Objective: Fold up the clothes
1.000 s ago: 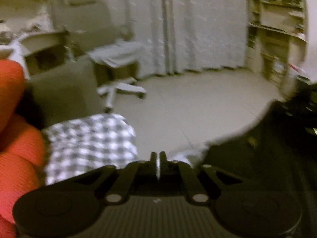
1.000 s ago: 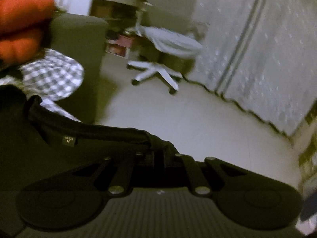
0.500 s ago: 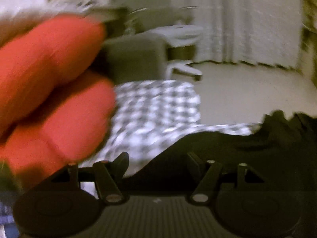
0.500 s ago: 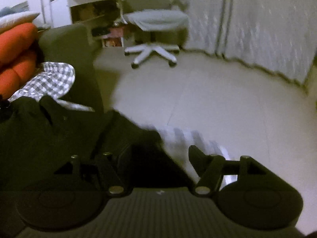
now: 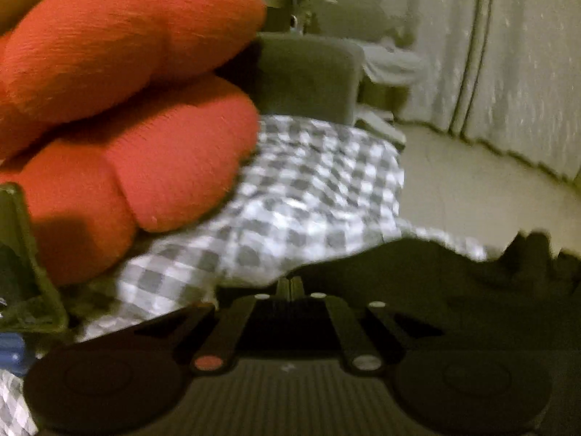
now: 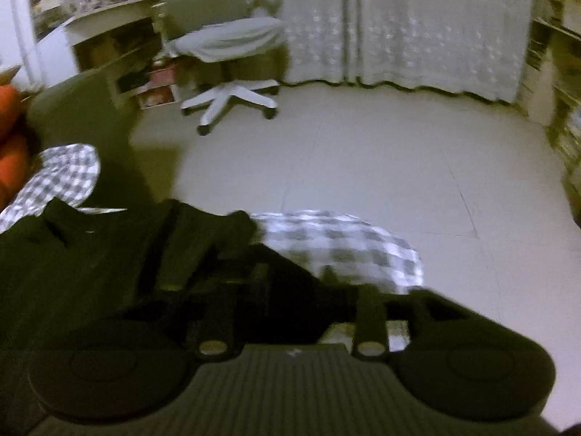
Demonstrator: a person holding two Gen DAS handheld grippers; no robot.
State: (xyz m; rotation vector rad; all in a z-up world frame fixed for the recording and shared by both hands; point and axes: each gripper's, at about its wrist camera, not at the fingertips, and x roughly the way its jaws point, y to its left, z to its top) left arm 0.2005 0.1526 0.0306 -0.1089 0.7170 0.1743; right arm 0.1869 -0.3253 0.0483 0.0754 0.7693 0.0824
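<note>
A black garment (image 5: pixel 454 279) lies crumpled on a grey-and-white checked sheet (image 5: pixel 308 189) that covers the couch seat. My left gripper (image 5: pixel 290 287) is shut, its fingertips pinched together right at the garment's near edge, with black cloth around them. In the right wrist view the same black garment (image 6: pixel 90 272) spreads to the left over the checked sheet (image 6: pixel 345 247). My right gripper (image 6: pixel 294 290) has its jaws apart and closing. A dark fold of the garment lies between them, and the pads are not visibly pressing it.
Two orange cushions (image 5: pixel 127 109) bulge close on the left. A grey couch arm (image 6: pixel 83 116) stands beyond the sheet. On the pale floor (image 6: pixel 363 152) are a white swivel chair (image 6: pixel 232 101), curtains (image 6: pixel 417 29) and shelves (image 6: pixel 566 109) at the right.
Both grippers held shut a second ago, then opened wide. The left has shut again at the garment's edge and swung toward the cushions. The right has narrowed slightly and its view has levelled out.
</note>
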